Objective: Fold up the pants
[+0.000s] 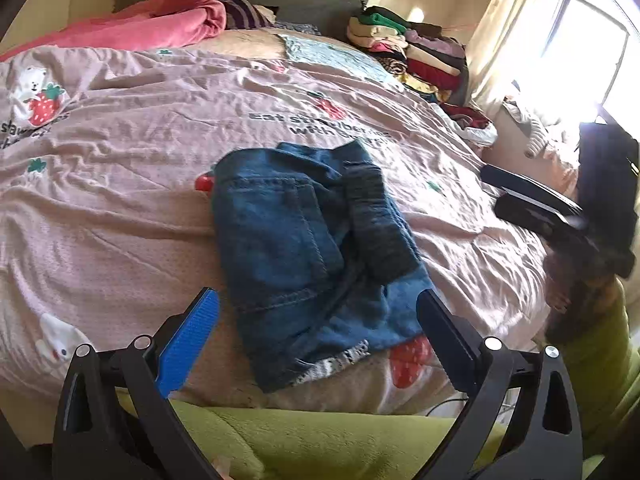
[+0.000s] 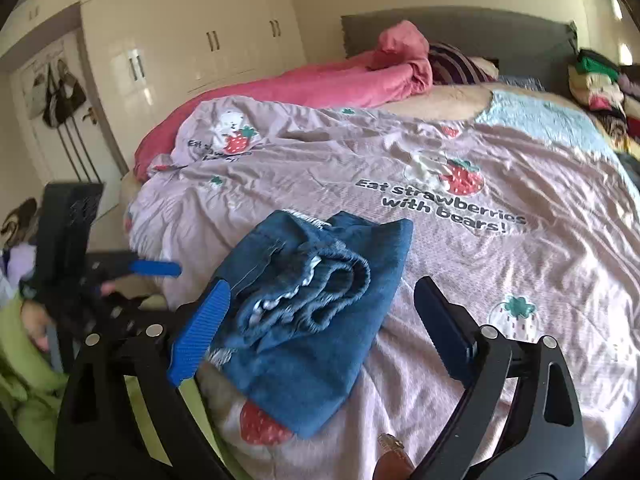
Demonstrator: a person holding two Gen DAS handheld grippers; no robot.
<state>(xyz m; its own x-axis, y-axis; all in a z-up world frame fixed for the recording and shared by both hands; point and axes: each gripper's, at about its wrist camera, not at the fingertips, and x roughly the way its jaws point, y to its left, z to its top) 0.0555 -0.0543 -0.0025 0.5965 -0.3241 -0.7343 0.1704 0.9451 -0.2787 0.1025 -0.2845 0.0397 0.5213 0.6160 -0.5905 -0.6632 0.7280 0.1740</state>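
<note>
Left wrist view: the left tool (image 1: 318, 312) is spread wide and grips nothing, its fingers to either side of the near end of the folded denim pants (image 1: 308, 252), which lie on the pink strawberry-print bedspread (image 1: 120, 200) near the bed's front edge. Right wrist view: the right tool (image 2: 322, 304) is likewise released, hovering at the pants' (image 2: 320, 304) gathered waistband. Farther back lie a rumpled pink blanket (image 2: 320, 84) and a stack of folded clothes (image 1: 416, 52).
</note>
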